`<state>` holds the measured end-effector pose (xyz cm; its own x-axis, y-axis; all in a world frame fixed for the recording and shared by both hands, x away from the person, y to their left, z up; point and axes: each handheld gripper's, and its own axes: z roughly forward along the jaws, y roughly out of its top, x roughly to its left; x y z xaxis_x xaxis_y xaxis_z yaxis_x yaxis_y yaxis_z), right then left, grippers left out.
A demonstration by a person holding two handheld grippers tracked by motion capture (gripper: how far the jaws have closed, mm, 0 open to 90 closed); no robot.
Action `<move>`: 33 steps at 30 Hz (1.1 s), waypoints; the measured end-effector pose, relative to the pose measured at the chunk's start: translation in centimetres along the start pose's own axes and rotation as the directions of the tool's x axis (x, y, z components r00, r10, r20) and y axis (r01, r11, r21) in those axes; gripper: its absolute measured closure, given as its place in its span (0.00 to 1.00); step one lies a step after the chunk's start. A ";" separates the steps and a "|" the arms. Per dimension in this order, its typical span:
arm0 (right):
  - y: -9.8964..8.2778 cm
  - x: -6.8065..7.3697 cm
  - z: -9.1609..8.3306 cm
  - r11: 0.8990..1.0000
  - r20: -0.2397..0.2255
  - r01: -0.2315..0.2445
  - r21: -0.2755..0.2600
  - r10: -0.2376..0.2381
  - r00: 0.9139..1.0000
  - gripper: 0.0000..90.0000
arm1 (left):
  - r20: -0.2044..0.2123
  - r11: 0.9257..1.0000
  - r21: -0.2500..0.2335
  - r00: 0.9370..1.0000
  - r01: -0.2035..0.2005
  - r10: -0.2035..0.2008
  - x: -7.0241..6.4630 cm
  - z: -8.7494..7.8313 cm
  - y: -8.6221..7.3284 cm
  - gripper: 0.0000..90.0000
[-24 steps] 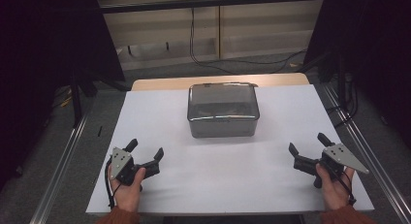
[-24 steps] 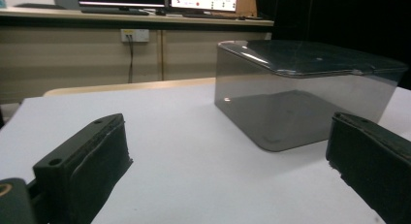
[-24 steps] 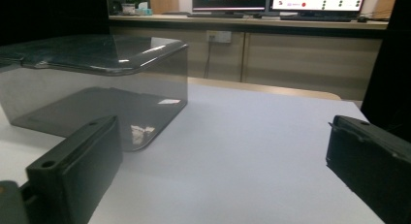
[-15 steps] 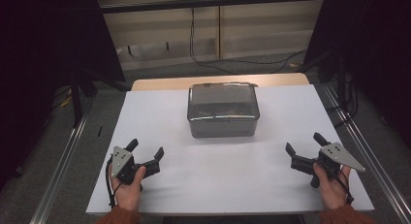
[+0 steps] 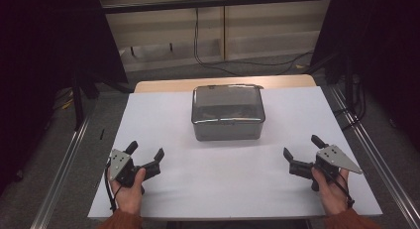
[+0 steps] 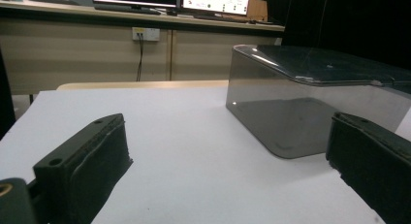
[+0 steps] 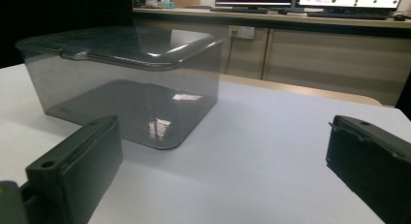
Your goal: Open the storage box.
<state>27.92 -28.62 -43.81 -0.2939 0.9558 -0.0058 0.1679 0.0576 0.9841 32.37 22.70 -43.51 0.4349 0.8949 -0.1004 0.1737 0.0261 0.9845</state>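
High view steeply down, far — gripper views low, near; shared: box (image 5: 227, 112).

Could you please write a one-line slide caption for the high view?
Two open hand-held grippers, left and right, rest either side of a lidded translucent grey plastic box on a white table.

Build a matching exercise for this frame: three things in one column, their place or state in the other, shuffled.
Things:
1. lidded box
2. left gripper
3. right gripper

Places or states:
a. open, near the sheet's near right corner
b. middle of the white sheet, toward its far edge, lid on
c. open, near the sheet's near left corner

Pairs: 1-b, 2-c, 3-a
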 end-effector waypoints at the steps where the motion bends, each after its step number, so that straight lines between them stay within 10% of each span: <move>1: 0.1 0.3 0.3 1.000 -0.025 -0.008 -0.003 0.007 1.000 0.00 | -0.001 1.000 0.002 1.000 -0.001 0.001 0.0 0.0 0.0 0.02; 12: 0.8 2.8 2.0 0.998 -0.096 0.047 0.041 -0.042 0.994 0.00 | 0.038 1.000 0.013 0.999 -0.016 0.016 -1.1 -0.2 0.0 0.02; 33: 3.8 6.3 5.3 0.988 -0.190 0.143 -0.053 -0.151 0.970 0.01 | 0.047 1.000 0.019 0.999 -0.007 0.006 -1.3 -0.1 0.0 0.02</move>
<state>31.65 -20.86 -41.03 -0.4889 0.8640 -0.1204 0.0742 0.1788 0.9811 31.70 21.56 -43.35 0.4768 0.8732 -0.1011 0.1876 0.0112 0.9822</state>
